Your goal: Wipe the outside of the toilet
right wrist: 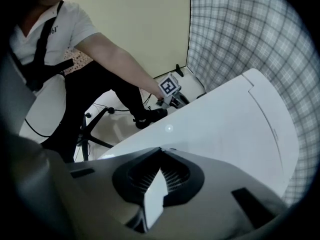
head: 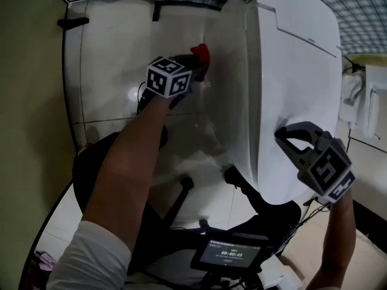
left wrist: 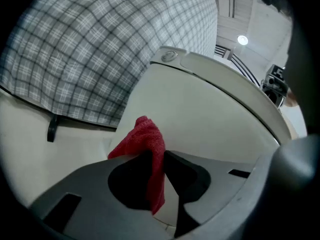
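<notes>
The white toilet fills the middle and right of the head view, lid down. A red cloth is pinched in my left gripper, which reaches in beside the toilet's left flank, low along its side. In the left gripper view the red cloth hangs between the jaws of my left gripper, right in front of the toilet's curved side. My right gripper is shut and empty, pointing steeply down over the lid; my right gripper holds nothing.
A grey plaid fabric hangs behind the toilet. A black star-shaped stand and cables lie on the pale floor by my legs. A small screen device sits below. A white fixture stands at the right; a yellowish wall closes the left.
</notes>
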A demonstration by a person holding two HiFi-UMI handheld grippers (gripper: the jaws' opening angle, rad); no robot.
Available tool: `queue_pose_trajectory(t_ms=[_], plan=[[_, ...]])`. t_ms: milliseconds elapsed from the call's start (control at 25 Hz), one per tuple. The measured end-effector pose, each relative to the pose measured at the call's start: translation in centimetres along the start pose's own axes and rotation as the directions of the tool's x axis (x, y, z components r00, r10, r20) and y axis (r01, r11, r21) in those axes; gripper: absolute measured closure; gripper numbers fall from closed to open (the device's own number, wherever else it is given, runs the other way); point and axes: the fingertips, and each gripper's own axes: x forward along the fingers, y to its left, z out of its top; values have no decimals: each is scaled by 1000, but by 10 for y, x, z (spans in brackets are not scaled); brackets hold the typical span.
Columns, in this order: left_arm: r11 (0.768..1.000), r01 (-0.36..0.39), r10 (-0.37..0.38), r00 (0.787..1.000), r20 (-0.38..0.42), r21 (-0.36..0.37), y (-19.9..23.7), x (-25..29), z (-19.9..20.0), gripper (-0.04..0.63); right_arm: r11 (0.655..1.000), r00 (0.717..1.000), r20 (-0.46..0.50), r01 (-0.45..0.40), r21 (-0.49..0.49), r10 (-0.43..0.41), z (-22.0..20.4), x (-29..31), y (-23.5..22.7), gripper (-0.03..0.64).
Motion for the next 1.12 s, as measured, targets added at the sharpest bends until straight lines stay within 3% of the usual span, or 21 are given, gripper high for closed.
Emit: queue_pose_trajectory(t_ms=[200, 560, 720, 920, 1120], plan=[[999, 0, 0, 1000, 11, 48, 31, 35, 20, 526, 998, 1000, -6, -29, -49, 28, -2, 0, 0, 609], [998, -56, 56, 998, 40, 1, 80, 70, 30, 527, 998, 1000, 7, -27, -57, 27, 2, 1, -2, 609], [998, -63, 63, 998, 11, 2, 94, 77, 24, 528, 998, 999, 8, -53, -46, 53, 3, 0, -2, 609], [996, -58, 62, 996, -63, 74, 98, 87, 16, 529, 995, 996, 4, -92, -49, 93, 2, -1, -2, 609], [982, 24, 6, 987, -163, 186, 85, 103, 3, 529, 994, 995, 12, -99, -45, 100, 8, -1, -4, 609]])
